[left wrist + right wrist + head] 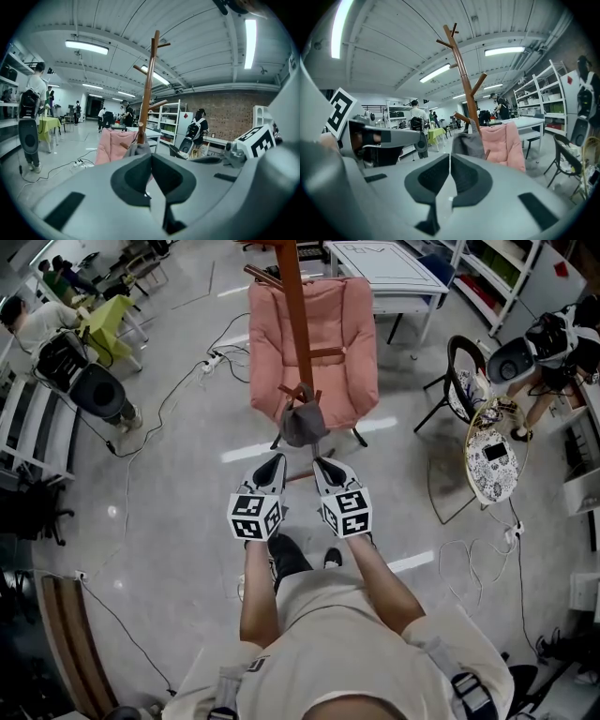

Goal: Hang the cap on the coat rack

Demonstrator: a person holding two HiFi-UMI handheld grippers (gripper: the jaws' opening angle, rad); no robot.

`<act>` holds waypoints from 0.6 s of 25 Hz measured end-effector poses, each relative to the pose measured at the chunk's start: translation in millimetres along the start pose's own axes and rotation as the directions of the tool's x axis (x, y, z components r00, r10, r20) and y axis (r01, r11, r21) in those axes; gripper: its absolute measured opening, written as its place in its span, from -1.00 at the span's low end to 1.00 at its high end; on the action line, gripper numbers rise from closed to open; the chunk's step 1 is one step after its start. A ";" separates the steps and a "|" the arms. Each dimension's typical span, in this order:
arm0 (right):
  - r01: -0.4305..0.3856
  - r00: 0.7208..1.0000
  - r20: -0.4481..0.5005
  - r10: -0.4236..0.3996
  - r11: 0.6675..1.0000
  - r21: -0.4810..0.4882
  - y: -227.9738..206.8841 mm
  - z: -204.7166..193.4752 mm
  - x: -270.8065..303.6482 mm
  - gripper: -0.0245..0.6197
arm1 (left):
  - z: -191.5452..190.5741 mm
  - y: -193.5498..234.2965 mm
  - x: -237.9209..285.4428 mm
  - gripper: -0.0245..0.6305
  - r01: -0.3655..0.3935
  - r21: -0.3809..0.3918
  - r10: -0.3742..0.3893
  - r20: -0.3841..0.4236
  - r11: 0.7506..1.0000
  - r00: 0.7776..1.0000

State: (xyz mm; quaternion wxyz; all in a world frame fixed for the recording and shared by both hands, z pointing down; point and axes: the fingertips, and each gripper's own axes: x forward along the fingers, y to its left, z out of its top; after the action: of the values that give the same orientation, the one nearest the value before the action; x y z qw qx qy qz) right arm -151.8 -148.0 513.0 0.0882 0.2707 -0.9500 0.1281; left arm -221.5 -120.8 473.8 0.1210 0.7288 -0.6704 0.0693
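Note:
The grey cap hangs on a low peg of the brown wooden coat rack, just beyond both grippers. My left gripper and right gripper sit side by side a little short of the cap, both shut and empty. In the left gripper view the cap shows just over the shut left gripper, at the foot of the rack pole. From the right gripper view, the cap drapes beside the rack, above the shut right gripper.
A pink padded chair stands right behind the rack. To the right are a black chair and a round patterned side table. Cables trail over the floor. A white table, shelves and people lie farther off.

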 end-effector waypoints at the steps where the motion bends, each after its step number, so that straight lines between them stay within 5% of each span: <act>1: -0.003 1.000 -0.004 0.003 1.000 0.005 -0.1 -1.9 -0.6 -0.89 | -1.2 -1.0 -0.5 -0.90 0.000 -0.001 0.000 -0.001 1.000 1.000; 15: -0.044 0.999 -0.011 0.045 0.999 0.029 12.1 -1.0 -0.9 -0.91 | 1.8 -1.0 -9.3 -0.90 -0.003 0.009 0.003 0.005 1.000 1.000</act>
State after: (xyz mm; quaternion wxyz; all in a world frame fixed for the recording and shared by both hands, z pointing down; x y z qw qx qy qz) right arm -157.5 -137.4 511.4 0.0870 0.2499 -0.9534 0.1451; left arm -221.5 -112.3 469.5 0.1163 0.7286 -0.6713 0.0707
